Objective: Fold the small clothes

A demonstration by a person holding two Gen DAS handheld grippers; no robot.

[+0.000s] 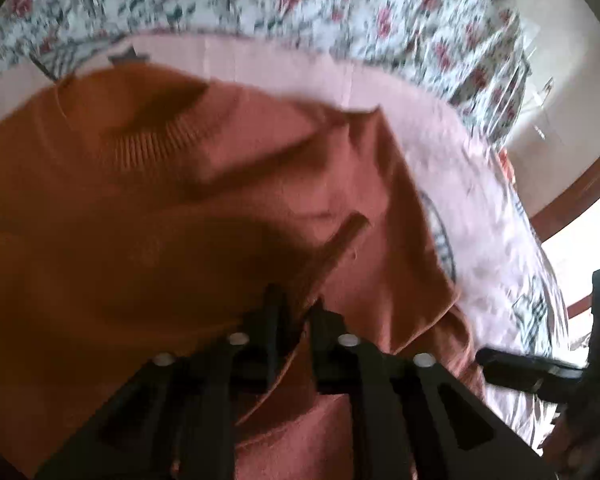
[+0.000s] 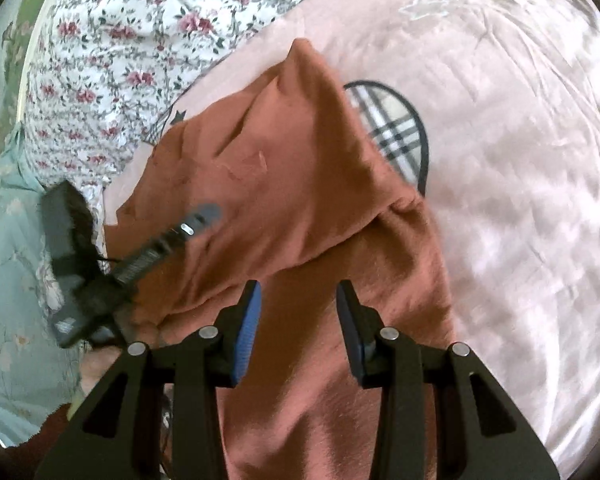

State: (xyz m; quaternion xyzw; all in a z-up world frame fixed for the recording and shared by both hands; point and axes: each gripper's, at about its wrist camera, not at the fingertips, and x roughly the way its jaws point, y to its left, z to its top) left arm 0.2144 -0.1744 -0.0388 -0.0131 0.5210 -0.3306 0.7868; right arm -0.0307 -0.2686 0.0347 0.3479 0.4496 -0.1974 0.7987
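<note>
Rust-orange sweater (image 1: 172, 184) fabric is pinched in the left gripper (image 1: 294, 300); right gripper (image 2: 298, 292) hovers spread over it; only its view shows the plaid patch (image 2: 396, 136).

To your right, the pink sheet (image 2: 520, 200) lies bare and gives open passage. To your left, the floral quilt (image 2: 112, 60) bunches up beside the rust garment (image 2: 284, 168), whose raised fold blocks the middle.
</note>
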